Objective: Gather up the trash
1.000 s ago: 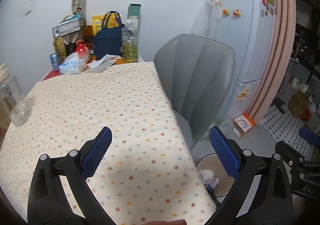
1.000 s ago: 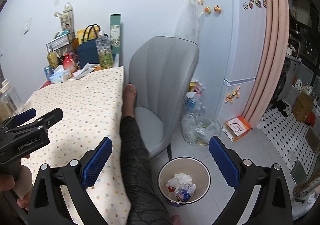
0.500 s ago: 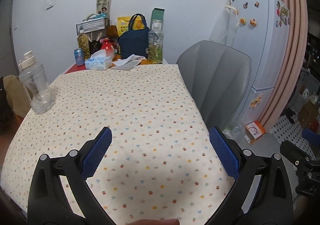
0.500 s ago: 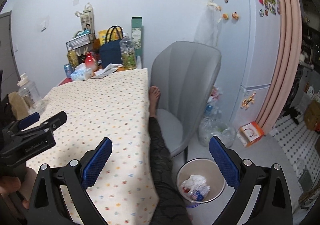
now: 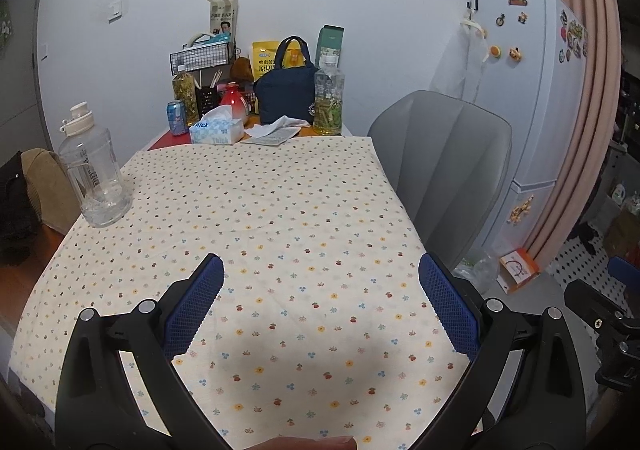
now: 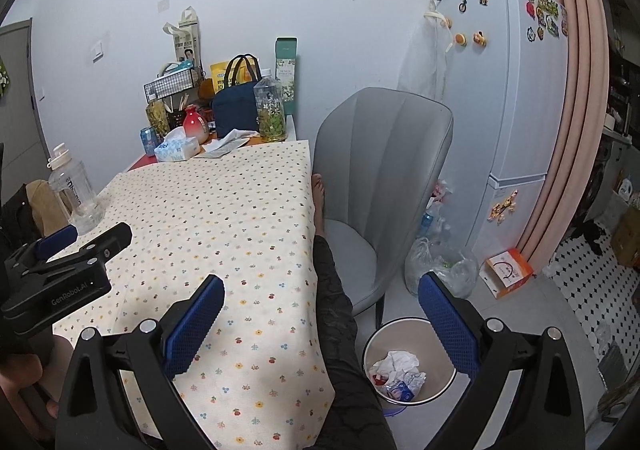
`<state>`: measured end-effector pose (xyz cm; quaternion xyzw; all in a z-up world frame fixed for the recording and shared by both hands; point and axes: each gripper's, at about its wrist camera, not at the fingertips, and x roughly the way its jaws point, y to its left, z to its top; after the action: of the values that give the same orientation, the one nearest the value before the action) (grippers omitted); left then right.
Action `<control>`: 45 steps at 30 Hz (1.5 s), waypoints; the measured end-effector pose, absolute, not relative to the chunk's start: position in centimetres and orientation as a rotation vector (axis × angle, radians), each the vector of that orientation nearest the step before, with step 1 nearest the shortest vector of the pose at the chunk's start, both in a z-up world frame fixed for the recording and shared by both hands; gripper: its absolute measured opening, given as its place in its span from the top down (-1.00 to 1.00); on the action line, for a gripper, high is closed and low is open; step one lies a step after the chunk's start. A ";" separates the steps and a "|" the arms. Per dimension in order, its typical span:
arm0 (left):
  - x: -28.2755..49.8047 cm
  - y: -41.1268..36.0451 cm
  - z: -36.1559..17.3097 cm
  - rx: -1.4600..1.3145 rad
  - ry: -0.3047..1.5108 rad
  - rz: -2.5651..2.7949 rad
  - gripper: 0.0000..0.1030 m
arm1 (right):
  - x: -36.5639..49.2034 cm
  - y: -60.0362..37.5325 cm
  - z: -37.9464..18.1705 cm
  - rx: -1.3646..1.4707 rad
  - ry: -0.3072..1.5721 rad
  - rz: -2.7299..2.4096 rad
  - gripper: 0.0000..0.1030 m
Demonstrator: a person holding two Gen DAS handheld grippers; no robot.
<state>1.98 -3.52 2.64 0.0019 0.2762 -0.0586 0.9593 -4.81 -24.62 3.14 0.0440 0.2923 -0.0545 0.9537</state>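
My left gripper [image 5: 320, 302] is open and empty above the near part of a table with a dotted cloth [image 5: 256, 210]. My right gripper [image 6: 320, 310] is open and empty over the table's right edge. A white bin [image 6: 408, 362] stands on the floor below it, holding crumpled paper [image 6: 394, 364] and a blue wrapper. Crumpled paper [image 5: 276, 130] lies at the far end of the table, by a tissue box [image 5: 216, 130]. The left gripper's body [image 6: 60, 270] shows at the left of the right wrist view.
A large clear bottle [image 5: 94, 178] stands on the table's left edge. Bottles, a can, a navy bag [image 5: 286, 94] and a wire rack crowd the far end. A grey chair [image 6: 384, 186] with the person's leg [image 6: 336, 290] on it, plastic bags, a fridge [image 6: 508, 110].
Both grippers have risen and tilted up and left. The table now fills more of the left wrist view and the bin has left it. Both jaws stayed open.
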 end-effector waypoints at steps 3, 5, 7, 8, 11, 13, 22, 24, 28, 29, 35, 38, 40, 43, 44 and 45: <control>1.7 -3.5 2.8 0.005 0.556 -0.118 -0.88 | -4.9 -24.5 3.2 0.088 0.594 -0.114 -0.85; 1.7 -3.5 2.9 0.005 0.555 -0.118 -0.88 | -4.9 -24.5 3.2 0.086 0.593 -0.114 -0.85; 1.7 -3.6 2.9 0.006 0.555 -0.118 -0.88 | -4.9 -24.5 3.3 0.086 0.590 -0.113 -0.85; 1.6 -3.6 2.9 0.007 0.555 -0.118 -0.88 | -5.0 -24.5 3.3 0.085 0.589 -0.113 -0.85; 1.6 -3.7 2.9 0.009 0.555 -0.123 -0.88 | -5.0 -24.6 3.4 0.087 0.587 -0.115 -0.85; 1.6 -3.8 2.9 0.011 0.555 -0.126 -0.88 | -5.2 -24.8 3.4 0.088 0.585 -0.118 -0.85; 1.6 -4.1 2.9 0.003 0.555 -0.136 -0.88 | -5.2 -24.8 3.3 0.081 0.581 -0.127 -0.85; 1.6 -4.1 2.9 0.000 0.557 -0.137 -0.88 | -5.2 -24.8 3.3 0.074 0.579 -0.128 -0.85; 1.5 -4.2 2.8 -0.005 0.557 -0.140 -0.88 | -5.4 -24.5 3.2 0.066 0.573 -0.134 -0.85; 1.4 -4.2 2.8 -0.006 0.557 -0.140 -0.88 | -5.4 -24.6 3.2 0.063 0.571 -0.137 -0.85; 1.4 -4.3 2.6 -0.008 0.556 -0.148 -0.88 | -5.6 -24.6 3.2 0.056 0.567 -0.148 -0.85; 1.3 -4.4 2.6 -0.007 0.554 -0.150 -0.88 | -5.7 -24.7 3.3 0.055 0.565 -0.149 -0.85; 1.3 -4.4 2.6 -0.007 0.555 -0.150 -0.88 | -5.7 -24.8 3.3 0.055 0.563 -0.152 -0.85; 1.3 -4.4 2.5 -0.005 0.555 -0.148 -0.88 | -5.8 -24.9 3.4 0.057 0.559 -0.157 -0.85; 1.3 -4.4 2.5 -0.004 0.555 -0.147 -0.88 | -5.8 -24.9 3.4 0.057 0.559 -0.157 -0.85; 1.3 -4.4 2.5 -0.003 0.555 -0.146 -0.88 | -5.7 -24.9 3.3 0.057 0.561 -0.158 -0.85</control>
<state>1.32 -4.38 2.51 -0.0016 0.2739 -0.0720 0.9591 -5.74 -24.93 3.33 0.0282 0.2764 -0.0781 0.9574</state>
